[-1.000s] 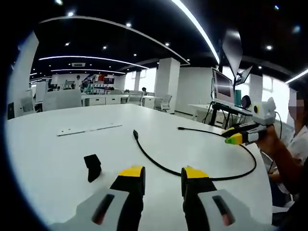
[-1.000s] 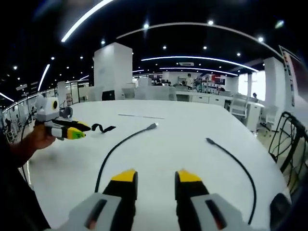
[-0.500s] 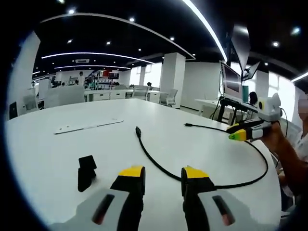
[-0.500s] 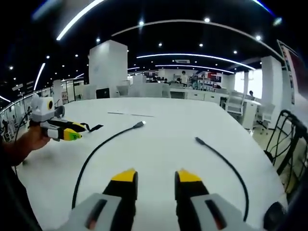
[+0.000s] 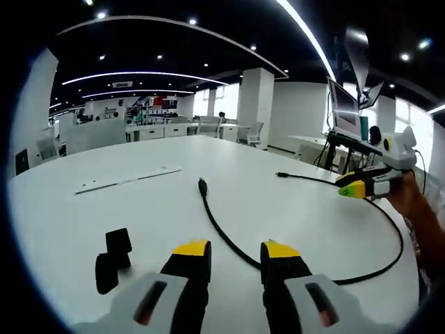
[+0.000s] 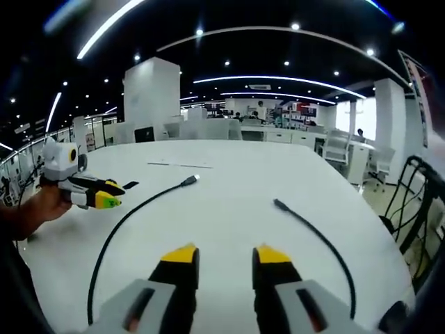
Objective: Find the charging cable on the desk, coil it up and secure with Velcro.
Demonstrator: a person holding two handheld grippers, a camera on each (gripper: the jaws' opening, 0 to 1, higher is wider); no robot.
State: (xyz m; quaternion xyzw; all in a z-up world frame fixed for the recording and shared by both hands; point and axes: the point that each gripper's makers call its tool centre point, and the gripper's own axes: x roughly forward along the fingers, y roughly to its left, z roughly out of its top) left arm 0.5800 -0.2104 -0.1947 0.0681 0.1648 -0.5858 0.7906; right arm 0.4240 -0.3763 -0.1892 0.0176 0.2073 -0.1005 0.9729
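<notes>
A black charging cable [image 5: 221, 229] lies on the white table [image 5: 76, 216] in a wide loop, with one plug [image 5: 202, 186] ahead of me and the other end [image 5: 281, 175] farther right. My left gripper [image 5: 235, 250] hovers open just above the table, and the cable runs under its right jaw. A black Velcro strap [image 5: 111, 259] lies to the lower left. My right gripper [image 6: 224, 256] stands open between the two cable arms [image 6: 118, 229], with nothing in it. A hand holds the right gripper [image 5: 350, 189] over the far loop. The left gripper [image 6: 110, 200] appears beside the strap [image 6: 130, 185].
A thin white strip [image 5: 125, 179] lies flat at the table's far left. Monitors on stands [image 5: 345, 118] rise behind the table's right side. A dark chair frame [image 6: 417, 202] stands past the table edge. Desks and pillars fill the office behind.
The left gripper view has shifted, with the strap now lower and nearer. The right gripper view has shifted a little. Cable and strap lie as before, and both jaw gaps are unchanged.
</notes>
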